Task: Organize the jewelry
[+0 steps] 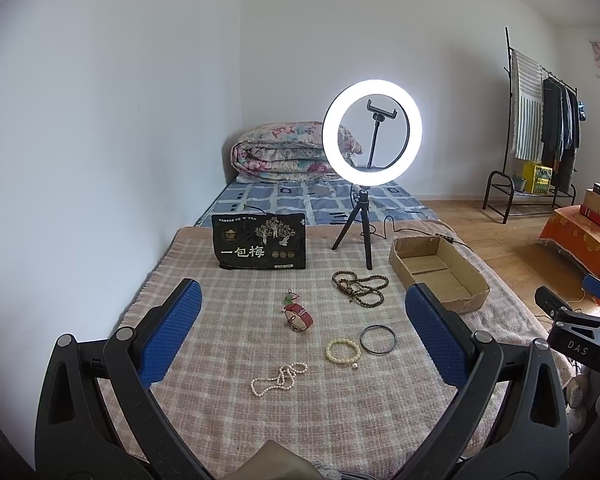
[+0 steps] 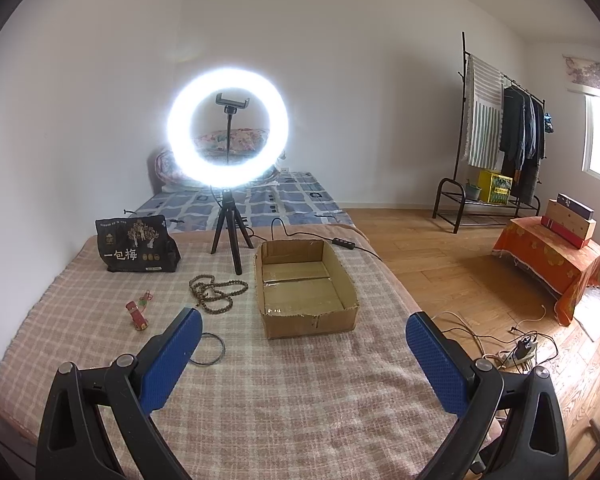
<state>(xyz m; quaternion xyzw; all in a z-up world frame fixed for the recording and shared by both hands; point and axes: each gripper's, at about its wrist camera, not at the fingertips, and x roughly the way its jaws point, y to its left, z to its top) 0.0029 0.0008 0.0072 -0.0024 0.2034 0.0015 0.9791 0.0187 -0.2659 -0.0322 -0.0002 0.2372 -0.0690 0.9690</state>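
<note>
Hovering with left gripper [image 1: 303, 332] and right gripper [image 2: 304, 358] both released, empty. Risking a snagged blanket [image 1: 228, 408] if pinching the pearl necklace [image 1: 279, 378], well short of the cardboard box [image 1: 474, 294].

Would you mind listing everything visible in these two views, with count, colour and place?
pearl necklace: 1, white, blanket front
bead bracelet: 1, cream, right of the pearls
bangle: 1, black, beside the bead bracelet
watch: 1, red strap, blanket middle
pendant: 1, green and red, just behind the watch
wooden bead string: 1, brown, near the tripod
cardboard box: 1, brown, empty, blanket right
snack bag: 1, black, blanket rear left
ring light: 1, white, lit, on black tripod
blanket: 1, pink plaid, under everything
folded quilt: 1, floral, on the mattress behind
clothes rack: 1, black, right wall
left gripper: 1, blue pads, open
right gripper: 1, blue pads, open
</note>
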